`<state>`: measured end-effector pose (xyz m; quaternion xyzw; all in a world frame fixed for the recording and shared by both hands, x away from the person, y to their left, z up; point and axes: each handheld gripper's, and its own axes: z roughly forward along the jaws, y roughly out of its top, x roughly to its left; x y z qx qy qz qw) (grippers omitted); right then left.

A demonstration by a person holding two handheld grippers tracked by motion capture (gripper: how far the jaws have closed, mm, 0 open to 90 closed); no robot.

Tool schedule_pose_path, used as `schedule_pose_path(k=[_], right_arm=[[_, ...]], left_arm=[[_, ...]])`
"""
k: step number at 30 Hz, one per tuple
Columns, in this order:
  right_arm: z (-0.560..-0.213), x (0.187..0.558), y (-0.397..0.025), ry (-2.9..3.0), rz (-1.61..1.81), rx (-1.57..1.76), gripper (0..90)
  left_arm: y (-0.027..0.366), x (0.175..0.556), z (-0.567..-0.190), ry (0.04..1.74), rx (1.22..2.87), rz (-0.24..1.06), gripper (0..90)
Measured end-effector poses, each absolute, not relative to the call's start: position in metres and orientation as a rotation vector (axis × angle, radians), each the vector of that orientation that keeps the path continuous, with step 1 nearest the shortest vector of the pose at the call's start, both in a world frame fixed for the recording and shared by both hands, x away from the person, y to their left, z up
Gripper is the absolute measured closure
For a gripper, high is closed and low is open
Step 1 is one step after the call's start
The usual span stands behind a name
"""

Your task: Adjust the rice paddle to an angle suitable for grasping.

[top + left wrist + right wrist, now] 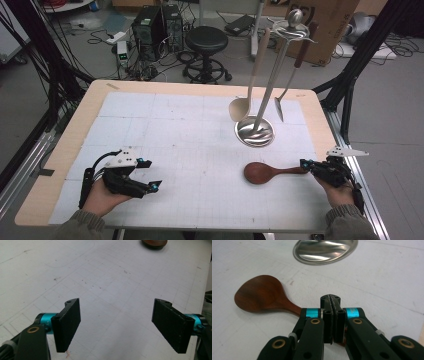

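Observation:
A dark brown wooden spoon (262, 173) lies flat on the white mat, bowl to the left and handle pointing right. My right gripper (306, 165) is at the handle's end. In the right gripper view its jaws are pressed together (332, 302) and the spoon (260, 293) runs its handle in under them. My left gripper (149, 174) rests at the mat's front left, open. Its two black pads (67, 323) stand wide apart over bare mat, and the spoon's bowl (154, 242) shows far ahead.
A steel utensil stand (255, 131) with a round base is behind the spoon. A pale spoon (241, 106) and a spatula (280, 107) hang from it. The table's right edge (327, 135) runs close to my right hand.

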<state>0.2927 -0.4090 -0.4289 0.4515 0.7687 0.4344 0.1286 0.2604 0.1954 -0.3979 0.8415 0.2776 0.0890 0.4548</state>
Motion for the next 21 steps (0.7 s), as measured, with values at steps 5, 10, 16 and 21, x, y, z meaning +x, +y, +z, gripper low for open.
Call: schedule_pose_path(k=[5, 10, 16, 21], right_arm=[[-0.436, 0.291, -0.415, 2.232, 1.224, 1.353, 89.3], [-0.44, 0.29, -0.42, 2.232, 1.188, 1.382, 89.3], [-0.441, 0.291, -0.417, 2.235, 1.185, 1.376, 89.4], [-0.442, 0.291, -0.411, 2.247, 1.208, 1.37, 89.4]], left_arm=[[0.196, 0.26, -0.398, 0.686, 2.076, 0.218, 23.6], [0.195, 0.26, -0.398, 0.685, 2.076, 0.217, 23.6], [0.194, 0.26, -0.398, 0.682, 2.081, 0.217, 23.6], [0.195, 0.261, -0.398, 0.683, 2.081, 0.216, 23.6]])
